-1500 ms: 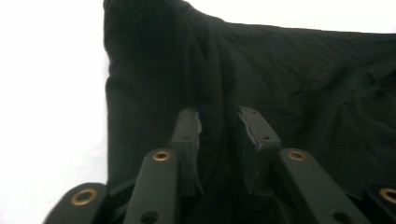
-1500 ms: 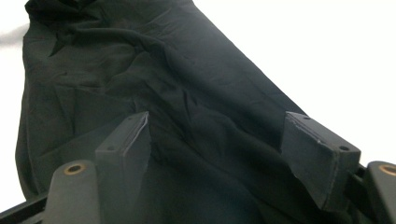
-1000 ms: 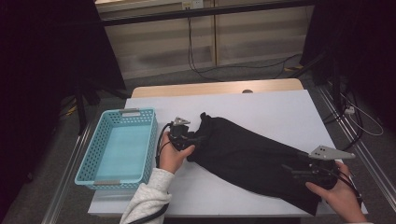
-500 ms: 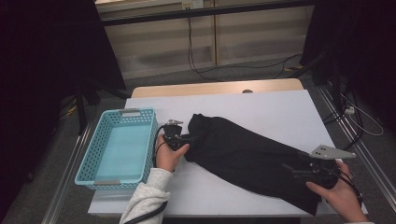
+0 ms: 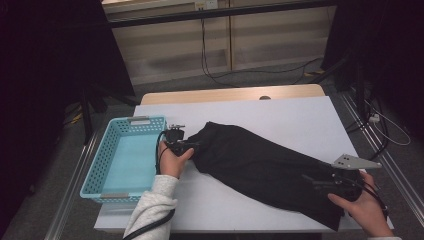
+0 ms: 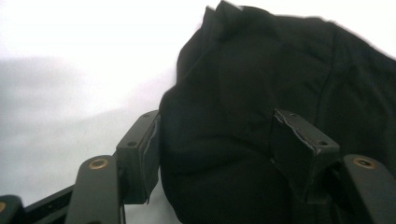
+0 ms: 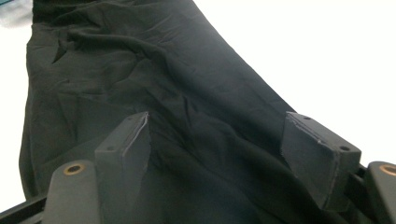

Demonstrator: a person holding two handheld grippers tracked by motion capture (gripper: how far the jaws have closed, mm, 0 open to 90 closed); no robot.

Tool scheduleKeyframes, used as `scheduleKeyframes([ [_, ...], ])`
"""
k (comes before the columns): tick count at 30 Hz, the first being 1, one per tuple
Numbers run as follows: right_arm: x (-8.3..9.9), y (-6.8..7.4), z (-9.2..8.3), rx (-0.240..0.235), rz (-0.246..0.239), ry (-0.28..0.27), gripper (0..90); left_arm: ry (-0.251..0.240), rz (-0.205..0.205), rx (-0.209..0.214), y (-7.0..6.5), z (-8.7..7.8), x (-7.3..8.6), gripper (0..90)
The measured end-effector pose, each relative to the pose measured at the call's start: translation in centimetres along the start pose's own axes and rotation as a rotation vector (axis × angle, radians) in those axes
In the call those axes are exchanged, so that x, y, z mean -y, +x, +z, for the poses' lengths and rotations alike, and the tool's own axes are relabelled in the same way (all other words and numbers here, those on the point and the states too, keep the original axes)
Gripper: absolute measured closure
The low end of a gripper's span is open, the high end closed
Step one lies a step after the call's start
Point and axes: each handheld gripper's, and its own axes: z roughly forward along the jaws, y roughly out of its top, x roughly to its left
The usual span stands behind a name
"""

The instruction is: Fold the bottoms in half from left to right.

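Note:
A black garment [image 5: 260, 165] lies stretched slantwise across the white table [image 5: 300, 120], from centre left to front right. My left gripper [image 5: 192, 146] is at its left end. In the left gripper view the jaws [image 6: 217, 135] have just been opening and stand apart, with the bunched cloth [image 6: 261, 70] between the pads. My right gripper [image 5: 312, 181] rests at the garment's front right end. In the right gripper view its jaws [image 7: 219, 135] stand wide apart, with the wrinkled cloth [image 7: 140, 60] lying between and beyond them, not pinched.
A light blue plastic basket [image 5: 134, 120] stands on the table's left side, just left of my left hand. Bare white table stretches behind the garment. A wooden strip runs along the table's far edge, and cables lie on the floor beyond it.
My left hand has slid a little to the left, toward the basket, and its jaws stand wider on the garment's end. The right hand and gripper have stayed put.

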Motion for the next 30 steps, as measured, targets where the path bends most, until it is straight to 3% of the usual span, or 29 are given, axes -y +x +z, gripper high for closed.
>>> scheduleKeyframes([
  [4, -0.1, 0.3, 0.1, -0.007, -0.007, 0.001, 24.7, 0.021, -0.006, -0.035, 0.3, 0.5, 0.5, 37.3],
  [7, -0.1, 0.3, 0.2, -0.007, -0.008, 0.001, 24.7, 0.024, -0.003, -0.058, 0.2, 0.5, 0.6, 45.9],
  [11, -0.1, 0.2, 0.2, -0.005, -0.007, 0.003, 24.7, 0.054, -0.005, -0.075, 0.3, 0.5, 0.3, 65.0],
  [15, -0.1, 0.2, 0.3, -0.005, -0.015, 0.002, 24.6, 0.087, -0.037, -0.045, 0.2, 0.5, 0.1, 84.0],
  [18, -0.2, 0.3, 0.3, -0.009, -0.012, 0.0, 24.5, 0.1, -0.032, -0.05, -0.1, 0.5, -0.2, 86.0],
  [20, -0.2, 0.3, 0.4, -0.011, -0.013, 0.0, 24.3, 0.091, -0.054, -0.038, 0.0, 0.2, -0.5, 86.5],
  [30, -0.4, 0.2, 0.3, -0.006, -0.006, -0.012, 22.0, 0.069, -0.066, -0.023, 0.2, -1.2, -1.9, 86.7],
])
